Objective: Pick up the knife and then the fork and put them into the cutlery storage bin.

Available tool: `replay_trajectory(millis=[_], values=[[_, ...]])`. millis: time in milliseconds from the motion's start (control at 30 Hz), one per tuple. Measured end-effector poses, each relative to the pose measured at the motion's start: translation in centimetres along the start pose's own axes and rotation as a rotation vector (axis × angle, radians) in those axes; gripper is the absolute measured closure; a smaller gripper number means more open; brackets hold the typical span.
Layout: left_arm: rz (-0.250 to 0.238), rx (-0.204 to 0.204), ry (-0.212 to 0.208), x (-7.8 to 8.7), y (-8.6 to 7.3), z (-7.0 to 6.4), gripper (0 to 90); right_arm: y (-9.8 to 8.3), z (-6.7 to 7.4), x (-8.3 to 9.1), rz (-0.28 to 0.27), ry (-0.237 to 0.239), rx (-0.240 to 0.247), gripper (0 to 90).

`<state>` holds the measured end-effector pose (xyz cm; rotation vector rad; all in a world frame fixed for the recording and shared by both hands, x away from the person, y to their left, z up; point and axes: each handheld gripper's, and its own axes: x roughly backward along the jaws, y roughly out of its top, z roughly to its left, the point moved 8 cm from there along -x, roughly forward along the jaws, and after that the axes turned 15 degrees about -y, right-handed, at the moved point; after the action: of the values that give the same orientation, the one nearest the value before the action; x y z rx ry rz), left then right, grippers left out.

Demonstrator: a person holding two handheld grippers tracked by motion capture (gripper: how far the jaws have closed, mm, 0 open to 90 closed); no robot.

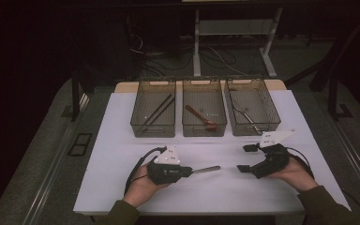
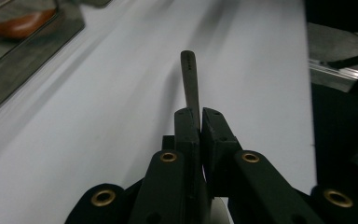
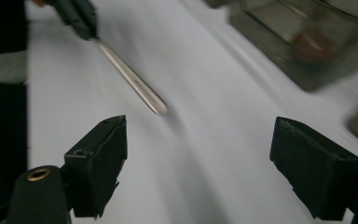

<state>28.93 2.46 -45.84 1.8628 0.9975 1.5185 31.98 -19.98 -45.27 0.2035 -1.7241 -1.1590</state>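
Note:
My left gripper [image 1: 190, 171] is shut on a slim silver metal utensil handle [image 1: 207, 168], which sticks out to the right just above the white table. In the left gripper view the jaws [image 2: 200, 117] pinch that handle [image 2: 189, 79] between their pads; its other end is hidden. My right gripper [image 1: 246, 158] stands open to the right of the handle's tip, with nothing between its fingers. In the right gripper view its jaws [image 3: 198, 135] are wide apart, and the handle [image 3: 130, 77] lies ahead of them, held by the left gripper [image 3: 77, 16].
Three clear bins stand in a row at the back of the white table [image 1: 122, 154]: the left bin [image 1: 140, 125] holds dark chopsticks [image 1: 158, 111], the middle bin [image 1: 204, 132] a wooden spoon [image 1: 199, 117], the right bin [image 1: 274, 123] a metal utensil [image 1: 246, 117].

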Motion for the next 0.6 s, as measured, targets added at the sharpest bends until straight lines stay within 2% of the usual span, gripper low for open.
replay_trajectory(millis=[133, 233, 300, 367, 500, 600], values=[[0.027, -0.042, -0.049, -0.5, 0.7, -0.3, 84.9, 1.7, 2.5, -1.3, 0.028, 0.085, 0.11, 25.5], [0.038, -0.061, -0.069, -0.9, 1.2, -0.3, 84.8, 2.4, 4.0, -2.5, 0.048, 0.132, 0.219, 33.3], [0.044, -0.068, -0.077, -1.1, 1.5, -0.3, 84.8, 2.6, 5.0, -3.3, 0.069, 0.17, 0.272, 39.0], [0.045, -0.074, -0.088, -1.3, 1.8, -0.3, 84.8, 2.8, 5.9, -4.2, 0.096, 0.186, 0.314, 43.5], [0.048, -0.086, -0.101, -1.6, 2.3, -0.3, 84.8, 3.3, 7.1, -5.2, 0.112, 0.217, 0.347, 53.8], [0.049, -0.088, -0.112, -1.8, 2.6, -0.4, 84.8, 3.7, 7.6, -5.7, 0.114, 0.223, 0.369, 60.0]])
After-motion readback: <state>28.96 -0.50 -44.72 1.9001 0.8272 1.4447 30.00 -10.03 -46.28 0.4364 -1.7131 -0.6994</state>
